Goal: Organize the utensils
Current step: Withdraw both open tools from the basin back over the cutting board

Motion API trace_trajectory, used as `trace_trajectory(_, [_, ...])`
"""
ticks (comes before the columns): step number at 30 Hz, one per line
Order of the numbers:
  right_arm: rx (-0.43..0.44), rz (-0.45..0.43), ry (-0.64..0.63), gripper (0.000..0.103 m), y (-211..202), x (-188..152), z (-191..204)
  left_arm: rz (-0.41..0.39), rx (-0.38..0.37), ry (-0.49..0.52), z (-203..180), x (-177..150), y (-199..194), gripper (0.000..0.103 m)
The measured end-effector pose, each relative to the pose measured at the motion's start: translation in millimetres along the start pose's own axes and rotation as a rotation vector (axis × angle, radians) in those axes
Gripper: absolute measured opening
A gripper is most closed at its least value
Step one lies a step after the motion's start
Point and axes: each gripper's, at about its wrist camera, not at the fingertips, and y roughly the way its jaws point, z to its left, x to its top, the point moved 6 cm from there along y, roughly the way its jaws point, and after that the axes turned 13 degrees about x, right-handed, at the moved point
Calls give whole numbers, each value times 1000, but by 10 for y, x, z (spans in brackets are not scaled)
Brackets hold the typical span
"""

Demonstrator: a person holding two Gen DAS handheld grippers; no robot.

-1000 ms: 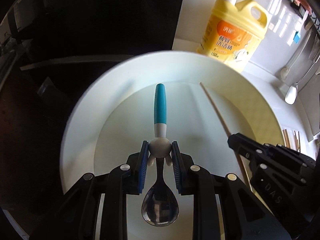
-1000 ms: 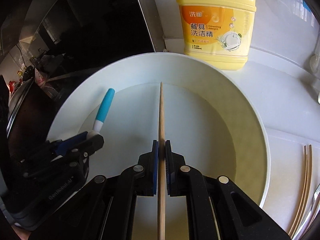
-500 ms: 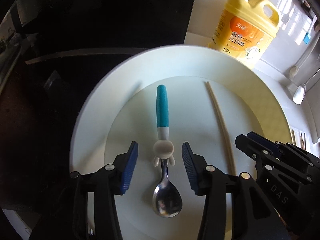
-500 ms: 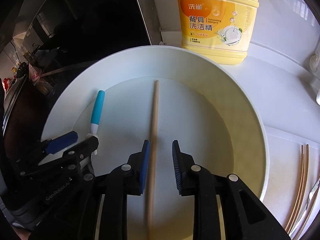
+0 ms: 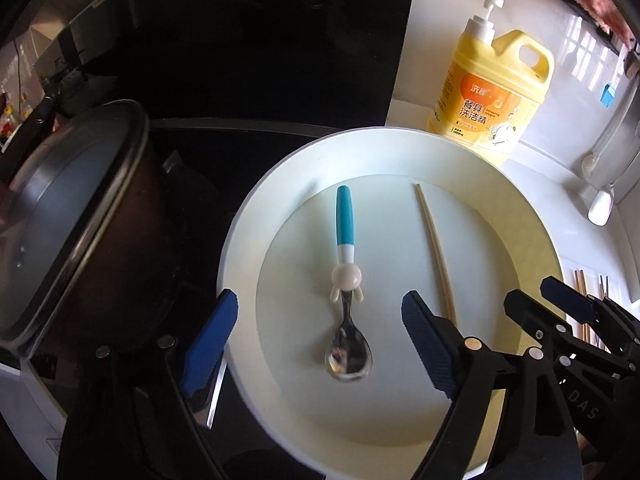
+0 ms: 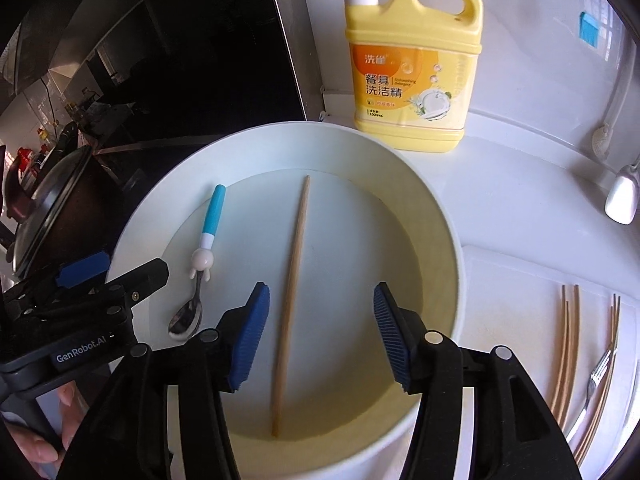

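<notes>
Both sets of fingers have just been opening and stand wide, gripping nothing: spoon (image 5: 346, 288) lies in the basin (image 5: 248, 216) below the left gripper (image 5: 316, 340), chopstick (image 6: 291, 300) under the right gripper (image 6: 320, 332); judge: lift straight clear, avoid nudging either.
</notes>
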Motion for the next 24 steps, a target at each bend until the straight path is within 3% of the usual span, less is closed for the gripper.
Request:
trace_trajectory(2, [4, -20, -5, 61, -125, -69, -13, -17, 11, -8, 17, -75, -114, 90])
trace_trajectory(11, [2, -24, 35, 65, -701, -656, -327, -13, 4, -29, -251, -485, -555, 94])
trace_trajectory(24, [-35, -57, 80, 66, -1643, -1517, -1168, -51, -50, -8, -1151, -1025, -1203, 96])
